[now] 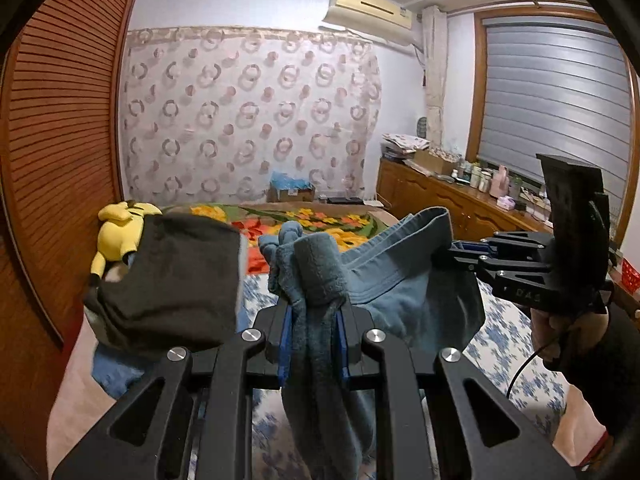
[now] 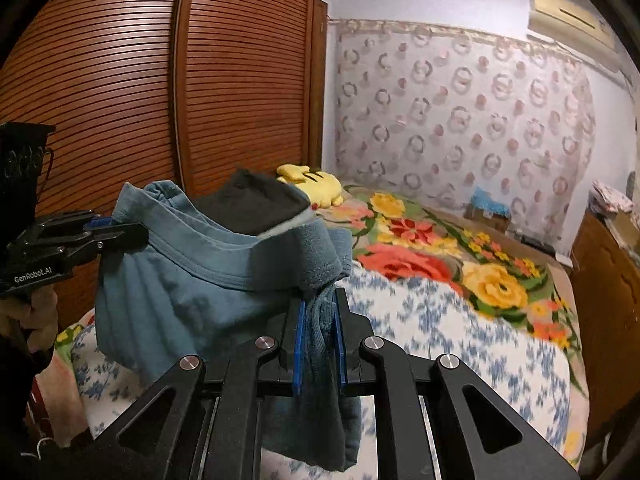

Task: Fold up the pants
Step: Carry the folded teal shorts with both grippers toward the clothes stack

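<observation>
both tongs clamp blue pants (image 1: pixel 320 280), lifted

The blue fleece-lined cloth pants (image 1: pixel 404 280) look soft and napped inside, smooth outside. The matt black plastic left gripper (image 1: pixel 314 336) has shiny metal rivets, like the right gripper (image 2: pixel 320 340). The reddish slatted wooden wardrobe (image 2: pixel 120 92) has a satin sheen.

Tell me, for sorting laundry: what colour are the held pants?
Blue pants, clearest in the right wrist view.
</observation>
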`<state>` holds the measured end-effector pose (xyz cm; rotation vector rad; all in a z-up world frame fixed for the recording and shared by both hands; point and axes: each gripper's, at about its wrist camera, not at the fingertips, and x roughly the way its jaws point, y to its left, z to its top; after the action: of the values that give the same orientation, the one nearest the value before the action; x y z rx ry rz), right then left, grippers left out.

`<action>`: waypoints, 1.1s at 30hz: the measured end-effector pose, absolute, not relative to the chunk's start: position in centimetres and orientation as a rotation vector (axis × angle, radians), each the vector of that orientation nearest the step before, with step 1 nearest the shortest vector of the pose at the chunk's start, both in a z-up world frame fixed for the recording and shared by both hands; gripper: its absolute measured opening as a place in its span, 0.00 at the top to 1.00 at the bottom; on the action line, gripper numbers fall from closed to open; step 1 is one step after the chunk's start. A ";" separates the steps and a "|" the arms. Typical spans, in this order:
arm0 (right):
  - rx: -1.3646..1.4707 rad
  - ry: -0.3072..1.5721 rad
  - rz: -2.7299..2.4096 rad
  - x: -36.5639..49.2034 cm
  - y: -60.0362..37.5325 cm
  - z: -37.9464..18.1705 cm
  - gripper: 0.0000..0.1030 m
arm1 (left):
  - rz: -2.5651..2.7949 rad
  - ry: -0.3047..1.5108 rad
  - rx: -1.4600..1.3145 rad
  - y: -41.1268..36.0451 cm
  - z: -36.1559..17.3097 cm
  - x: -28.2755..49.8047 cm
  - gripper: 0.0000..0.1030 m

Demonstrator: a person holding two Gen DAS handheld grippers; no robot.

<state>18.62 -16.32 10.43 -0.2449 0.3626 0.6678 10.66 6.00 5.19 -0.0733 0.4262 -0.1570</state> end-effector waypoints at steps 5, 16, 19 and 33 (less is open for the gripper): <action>-0.246 0.347 0.685 21.3 -15.0 10.9 0.88 | -0.127 0.412 -0.073 7.7 5.8 12.0 0.81; -0.284 0.306 0.709 25.4 -12.2 11.5 0.88 | -0.066 0.383 -0.078 10.4 6.5 14.2 0.81; -0.305 0.275 0.718 26.5 -11.0 12.0 0.88 | -0.035 0.360 -0.089 11.3 6.9 14.3 0.81; -0.405 0.233 0.761 31.7 -4.5 10.7 0.88 | 0.131 0.334 -0.178 15.8 5.0 14.5 0.81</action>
<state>31.70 -4.50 10.68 -0.4048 0.2332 0.7614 14.48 15.78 5.01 -0.1781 0.3340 0.1314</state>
